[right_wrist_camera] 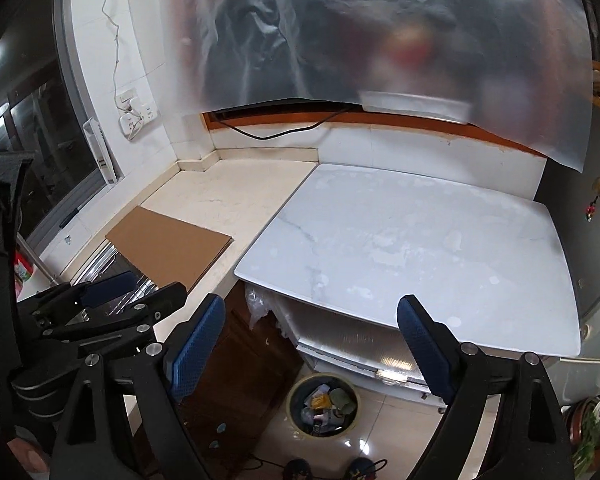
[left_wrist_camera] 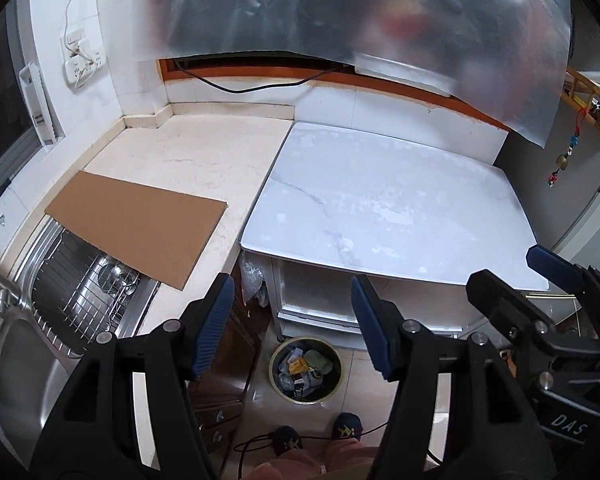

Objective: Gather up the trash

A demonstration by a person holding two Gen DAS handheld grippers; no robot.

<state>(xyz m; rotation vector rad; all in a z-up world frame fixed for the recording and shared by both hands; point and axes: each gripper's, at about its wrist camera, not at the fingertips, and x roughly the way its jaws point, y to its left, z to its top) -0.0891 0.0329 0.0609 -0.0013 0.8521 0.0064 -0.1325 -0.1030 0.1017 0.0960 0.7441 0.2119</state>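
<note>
A round trash bin (left_wrist_camera: pixel 305 369) holding several pieces of trash stands on the tiled floor below the white marble table (left_wrist_camera: pixel 388 200); it also shows in the right wrist view (right_wrist_camera: pixel 323 404). My left gripper (left_wrist_camera: pixel 292 320) is open and empty, held high above the bin and the table's front edge. My right gripper (right_wrist_camera: pixel 312 344) is open and empty, also above the bin. The right gripper shows at the right edge of the left wrist view (left_wrist_camera: pixel 540 276), and the left gripper shows at the left of the right wrist view (right_wrist_camera: pixel 112 292). No trash shows on the table (right_wrist_camera: pixel 420 240).
A brown cardboard sheet (left_wrist_camera: pixel 140 224) lies on the beige counter (left_wrist_camera: pixel 204 152), overhanging a steel sink (left_wrist_camera: pixel 40 344) with a wire rack. A translucent plastic sheet (left_wrist_camera: pixel 340 12) hangs at the back. My feet (left_wrist_camera: pixel 316 436) stand near the bin. A wall socket (left_wrist_camera: pixel 80 60) is left.
</note>
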